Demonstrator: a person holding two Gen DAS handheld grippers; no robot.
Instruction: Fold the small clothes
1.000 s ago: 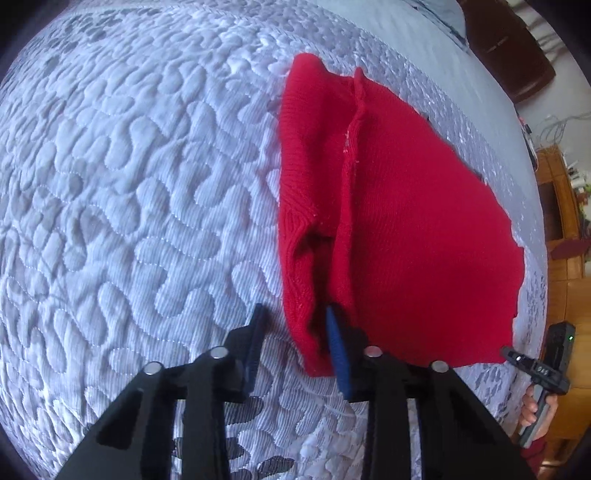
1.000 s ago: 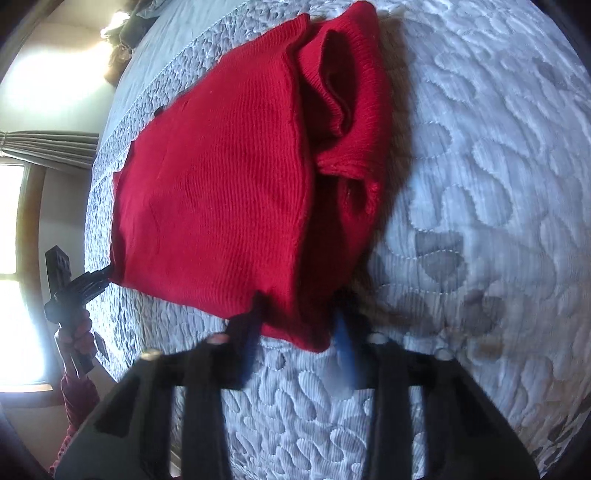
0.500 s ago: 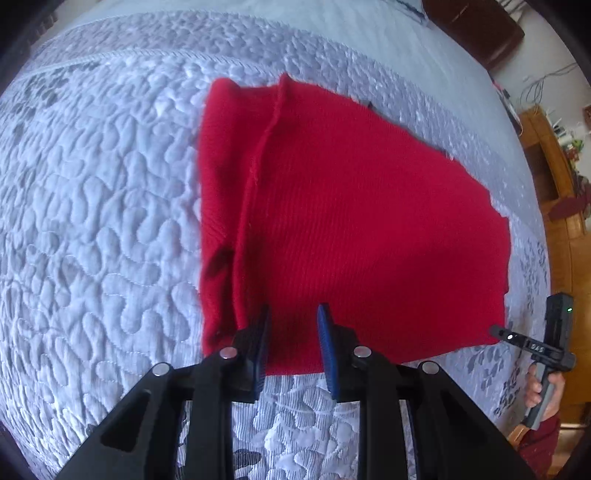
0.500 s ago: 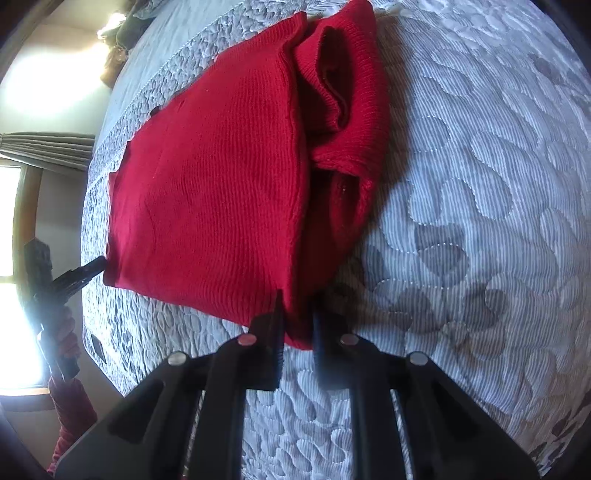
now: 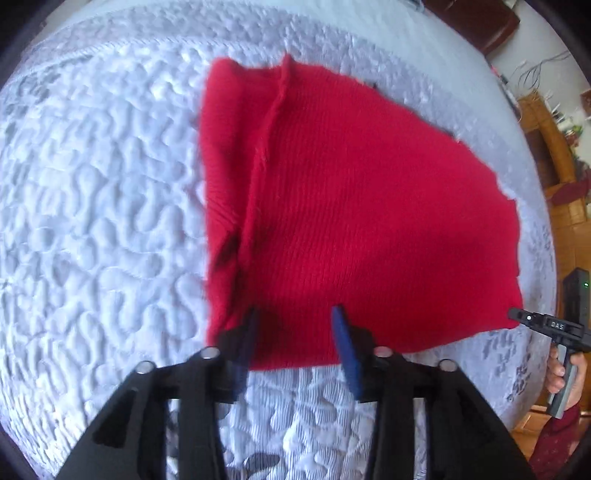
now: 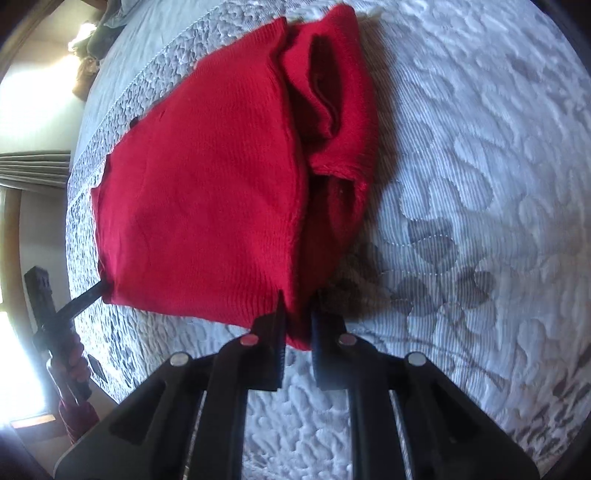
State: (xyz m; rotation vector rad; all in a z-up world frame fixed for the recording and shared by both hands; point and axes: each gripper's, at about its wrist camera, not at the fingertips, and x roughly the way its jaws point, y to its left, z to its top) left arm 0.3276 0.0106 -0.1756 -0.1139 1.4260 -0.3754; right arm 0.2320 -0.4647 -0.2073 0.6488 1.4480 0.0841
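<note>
A red knit garment (image 5: 351,206) lies partly folded on a grey quilted bedspread (image 5: 99,206). In the left wrist view my left gripper (image 5: 293,314) is open, its fingers over the garment's near hem with nothing held. In the right wrist view the same garment (image 6: 207,206) has a bunched sleeve at its right side. My right gripper (image 6: 297,299) is shut on the garment's near corner. The right gripper also shows at the far right of the left wrist view (image 5: 517,315), at the garment's corner. The left gripper shows at the left edge of the right wrist view (image 6: 101,286).
The quilted bedspread (image 6: 461,184) stretches around the garment. Wooden furniture (image 5: 554,147) stands beyond the bed's right edge. A bright window and curtain (image 6: 33,170) are at the left of the right wrist view. Dark items (image 6: 107,26) lie at the bed's far end.
My left gripper has opened and slid right along the hem. My right gripper closed on the garment's near corner and stays shut there.
</note>
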